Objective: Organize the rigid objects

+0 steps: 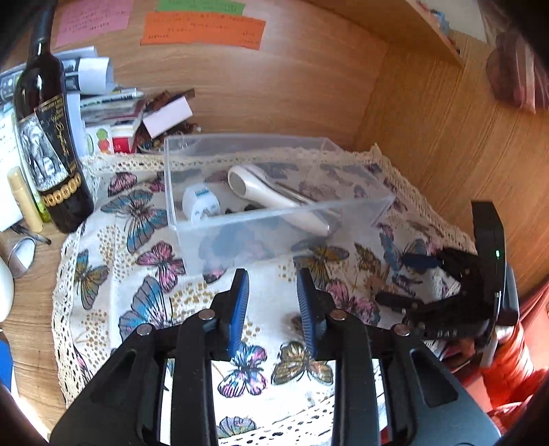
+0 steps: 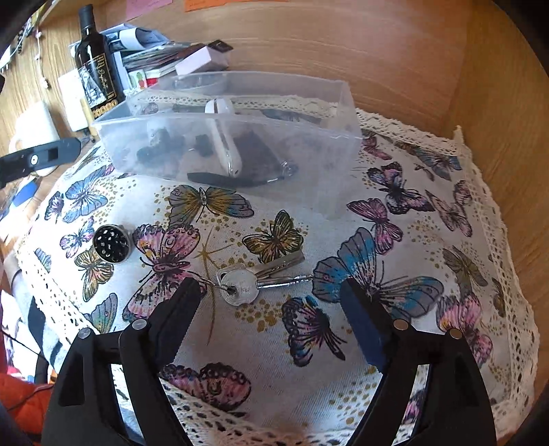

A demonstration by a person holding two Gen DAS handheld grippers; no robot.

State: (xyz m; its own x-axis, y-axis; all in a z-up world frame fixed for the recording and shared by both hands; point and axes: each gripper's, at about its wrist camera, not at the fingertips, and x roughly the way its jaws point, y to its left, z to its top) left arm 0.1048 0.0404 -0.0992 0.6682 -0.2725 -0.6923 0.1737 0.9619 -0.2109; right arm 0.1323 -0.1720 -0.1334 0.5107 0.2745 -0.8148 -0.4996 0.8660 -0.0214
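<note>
1. We judge the step in hand to be picking up the keys [image 2: 255, 279], which lie flat on the butterfly cloth [image 2: 394, 260] well in front of the clear bin [image 2: 240, 113].
2. Our right hand-held gripper [image 2: 271, 291] hovers over the keys with its fingers spread wide, one tip just beside the key ring and the other well to the far side of the blades, holding nothing.
3. To do this well we would centre the jaws across the round key heads, the thickest part, press down lightly into the cloth, and close slowly so the thin metal does not skid out.
4. The loose blades will likely dangle once lifted, so we would carry them low and level to the bin.
5. Our left hand-held gripper [image 1: 272, 298] waits just in front of the bin, fingers apart and empty.
6. The bin already holds a white plug adapter [image 1: 200, 206], a white handled tool [image 1: 267, 192] and some dark pieces we cannot identify through the plastic.
7. A small round metal grinder [image 2: 112, 243] sits on the cloth, left of the keys and in front of the bin.
8. The cloth, lace-edged, covers a wooden counter [image 1: 27, 308] set into a wooden corner behind the bin.
9. Left of the bin stand a dark bottle [image 1: 48, 144] and a stack of papers [image 1: 103, 99]; coloured notes [image 1: 202, 29] hang on the wall behind the bin.
</note>
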